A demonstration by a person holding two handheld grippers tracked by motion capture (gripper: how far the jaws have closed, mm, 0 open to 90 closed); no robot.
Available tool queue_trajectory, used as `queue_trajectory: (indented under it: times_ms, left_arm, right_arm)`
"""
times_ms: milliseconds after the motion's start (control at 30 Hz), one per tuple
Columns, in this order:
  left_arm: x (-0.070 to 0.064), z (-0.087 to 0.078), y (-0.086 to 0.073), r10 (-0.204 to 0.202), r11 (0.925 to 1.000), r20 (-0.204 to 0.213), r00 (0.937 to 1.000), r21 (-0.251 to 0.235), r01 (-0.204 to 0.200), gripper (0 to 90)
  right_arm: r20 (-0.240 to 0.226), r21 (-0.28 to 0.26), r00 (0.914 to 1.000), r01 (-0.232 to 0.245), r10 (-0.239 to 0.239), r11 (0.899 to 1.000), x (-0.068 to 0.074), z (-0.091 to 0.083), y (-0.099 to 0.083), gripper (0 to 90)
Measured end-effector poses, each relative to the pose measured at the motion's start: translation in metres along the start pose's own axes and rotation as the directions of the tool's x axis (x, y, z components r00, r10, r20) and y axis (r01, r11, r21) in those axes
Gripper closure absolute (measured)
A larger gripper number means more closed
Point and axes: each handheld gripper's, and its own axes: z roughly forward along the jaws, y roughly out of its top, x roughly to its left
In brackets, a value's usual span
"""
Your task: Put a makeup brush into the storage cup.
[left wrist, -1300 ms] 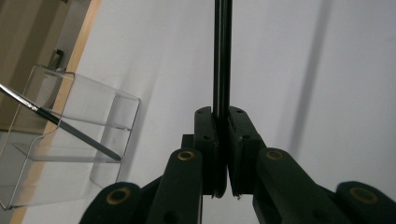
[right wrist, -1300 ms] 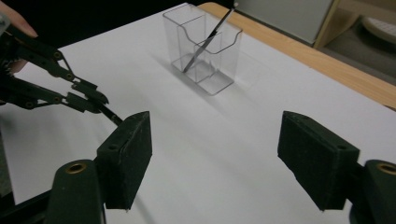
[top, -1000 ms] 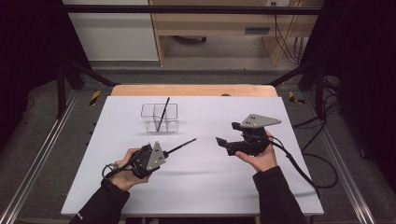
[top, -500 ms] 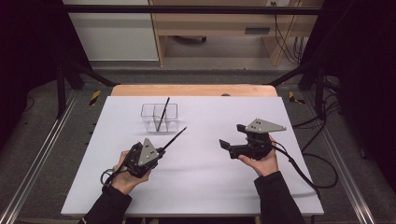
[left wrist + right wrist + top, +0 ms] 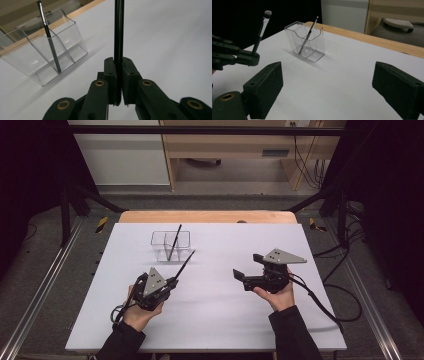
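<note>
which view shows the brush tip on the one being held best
The right gripper view: the held brush stands in profile with its grey bristle head against the dark background. The left gripper view shows just its black handle clamped in the left hand-held gripper. In the high view it is a thin dark stick.

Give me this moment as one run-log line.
left gripper: shut on slim black makeup brush, raised toward organiser | right gripper: open, empty | clear plastic organiser: holds one dark brush, leaning | surface: white table

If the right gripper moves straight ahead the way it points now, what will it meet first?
Probably the clear holder with one brush standing in it, which sits ahead between the open jaws of the right gripper. Bare white table lies before it. Depth is hard to judge.
</note>
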Motion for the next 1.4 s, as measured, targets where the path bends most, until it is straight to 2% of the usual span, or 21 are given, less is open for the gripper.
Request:
queue_trajectory:
  times_ms: [300,667,900,1033,1167,1400]
  left_arm:
    - [-0.006,0.003,0.0,-0.059,0.9977,-0.005,0.9982,-0.034,0.059,82.9]
    - [-0.016,0.011,0.004,-0.118,0.9916,0.018,0.9929,-0.052,0.119,82.9]
    - [-0.022,0.016,0.007,-0.136,0.989,0.025,0.9904,-0.056,0.137,82.9]
    - [-0.026,0.019,0.009,-0.132,0.9896,0.028,0.9909,-0.055,0.133,82.9]
    - [-0.031,0.023,0.011,-0.139,0.9887,0.035,0.9896,-0.051,0.141,82.9]
    - [-0.035,0.028,0.013,-0.149,0.9876,0.042,0.9879,-0.044,0.151,82.9]
  right_arm:
    - [0.005,-0.026,0.9993,-0.037,0.037,0.999,0.004,0.003,-0.002,9.8]
    - [-0.032,-0.064,0.9952,-0.095,0.093,0.993,0.009,0.011,-0.006,12.1]
    - [-0.046,-0.083,0.9932,-0.11,0.106,0.99,0.014,0.015,-0.005,14.4]
    - [-0.06,-0.095,0.992,-0.117,0.111,0.989,0.02,0.021,-0.003,16.6]
    - [-0.087,-0.098,0.9886,-0.132,0.123,0.986,0.025,0.027,-0.003,19.0]
    - [-0.09,-0.103,0.9875,-0.139,0.13,0.985,0.029,0.032,-0.003,22.3]
